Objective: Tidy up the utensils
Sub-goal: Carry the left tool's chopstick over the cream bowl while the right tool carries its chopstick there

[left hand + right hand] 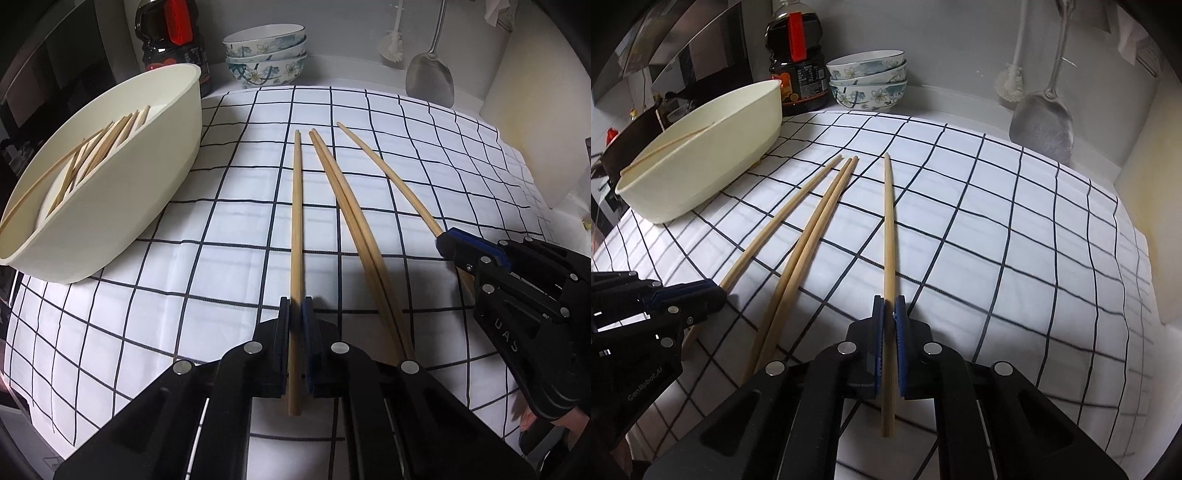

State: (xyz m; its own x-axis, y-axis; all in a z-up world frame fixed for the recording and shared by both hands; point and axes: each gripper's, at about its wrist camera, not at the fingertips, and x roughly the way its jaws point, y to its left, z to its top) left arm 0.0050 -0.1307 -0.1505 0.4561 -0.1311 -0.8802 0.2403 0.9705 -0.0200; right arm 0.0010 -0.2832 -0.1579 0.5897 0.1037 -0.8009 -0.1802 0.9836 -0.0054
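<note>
Nearest the left wrist camera, the left gripper [296,306] has its black jaws with blue pads pinched on a single pale wooden chopstick [296,221], gripped near its thick end so a short stub sticks out behind the pads. The right gripper [889,304] is likewise clamped on another chopstick [888,229], again near the blunt end. Both sticks are slim, round and tapered, with their narrow tips pointing away toward the wall.

Between the two held sticks lies a loose pair of chopsticks [345,206], side by side and touching along most of their length, flat on the tablecloth [424,184]. The cloth is white fabric with a thin dark grid, slightly rumpled.

Further off on the left stands a cream oval utensil holder [122,206], smooth plastic with a slotted insert inside; several more wooden chopsticks [99,147] lie in it, one long stick resting across its rim.

At the back of the counter, a stack of glazed ceramic bowls [266,55] with blue-green flower print sits nested, the top one showing nothing inside. Beside it stands a dark sauce bottle [173,40] with a red handle and label. A metal spatula [430,77] and a white dish brush [392,44] hang against the grey wall
</note>
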